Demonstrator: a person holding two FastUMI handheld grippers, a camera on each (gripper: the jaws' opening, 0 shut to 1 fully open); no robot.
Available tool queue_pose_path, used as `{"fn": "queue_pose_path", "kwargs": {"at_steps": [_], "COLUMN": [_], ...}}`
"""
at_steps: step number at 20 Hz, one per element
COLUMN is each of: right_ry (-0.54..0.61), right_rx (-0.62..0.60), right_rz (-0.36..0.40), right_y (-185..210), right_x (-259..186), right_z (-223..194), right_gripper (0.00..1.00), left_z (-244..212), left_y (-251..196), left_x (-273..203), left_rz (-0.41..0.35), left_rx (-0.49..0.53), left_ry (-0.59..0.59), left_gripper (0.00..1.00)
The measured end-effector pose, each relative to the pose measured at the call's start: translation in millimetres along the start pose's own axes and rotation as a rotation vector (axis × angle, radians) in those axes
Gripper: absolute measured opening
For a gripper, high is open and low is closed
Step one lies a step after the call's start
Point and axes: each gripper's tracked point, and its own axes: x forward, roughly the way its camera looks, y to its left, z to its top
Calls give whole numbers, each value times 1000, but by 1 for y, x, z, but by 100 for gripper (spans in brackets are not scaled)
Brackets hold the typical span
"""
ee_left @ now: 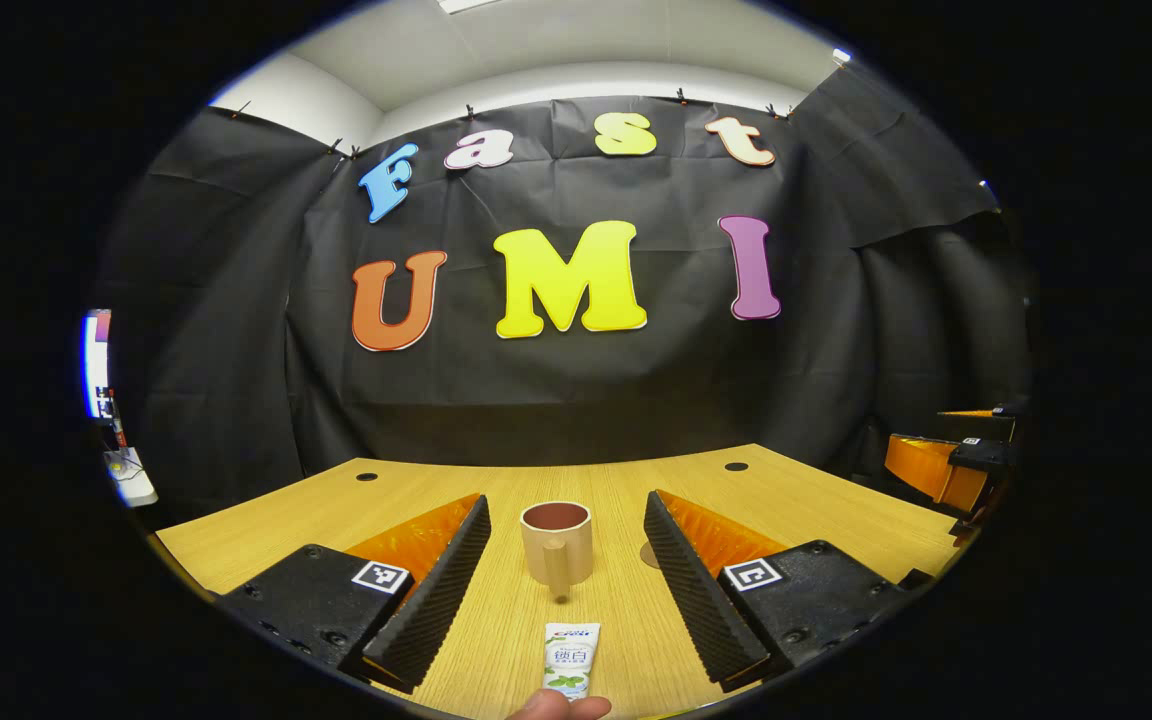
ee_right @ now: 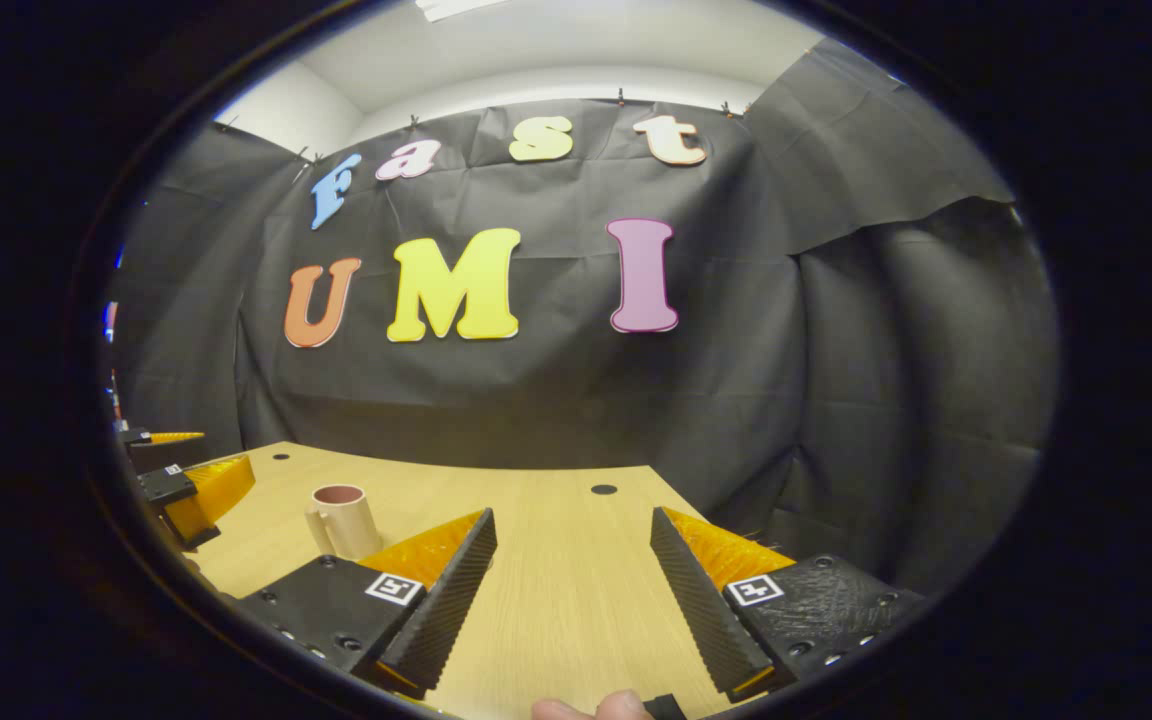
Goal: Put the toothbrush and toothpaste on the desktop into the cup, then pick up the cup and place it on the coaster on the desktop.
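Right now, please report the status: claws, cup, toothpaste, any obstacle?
Left claw open, right claw open, both empty. Beige handled cup upright on wooden desktop, white toothpaste tube flat before it. Nothing between them.

Wooden desktop bears cup, toothpaste and coaster

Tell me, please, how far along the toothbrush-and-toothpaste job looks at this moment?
Nothing looks done yet. The toothpaste lies flat on the desk in front of the cup, which looks empty. The left gripper is open, lined up with the tube; the right gripper is open over bare desk. Loading the cup and moving it to the coaster remain.
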Motion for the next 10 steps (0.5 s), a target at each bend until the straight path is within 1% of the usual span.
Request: {"fn": "queue_pose_path", "kwargs": {"at_steps": [1, 4, 5, 6, 7, 10], "right_ry": [-3, 1, 6, 12, 20, 47], "right_rx": [-9, -21, -19, -17, -15, -3], "right_rz": [0, 14, 18, 23, 29, 53], "right_y": [0, 3, 4, 6, 8, 12], "right_x": [-1, -4, -4, -5, -5, -5], "right_z": [0, -2, -5, -7, -11, -20], "right_gripper": [96, 94, 96, 94, 96, 94], "left_z": [-1, -8, -12, -16, -22, -47], "left_y": [1, 4, 4, 5, 5, 4], "left_x": [0, -1, -2, -3, -3, -8], "left_rz": [2, 6, 3, 1, -1, -25], "left_rx": [0, -7, -11, -11, -10, -9], "left_ry": [2, 30, 46, 64, 85, 169], "left_gripper": [98, 98, 98, 98, 98, 98]}}
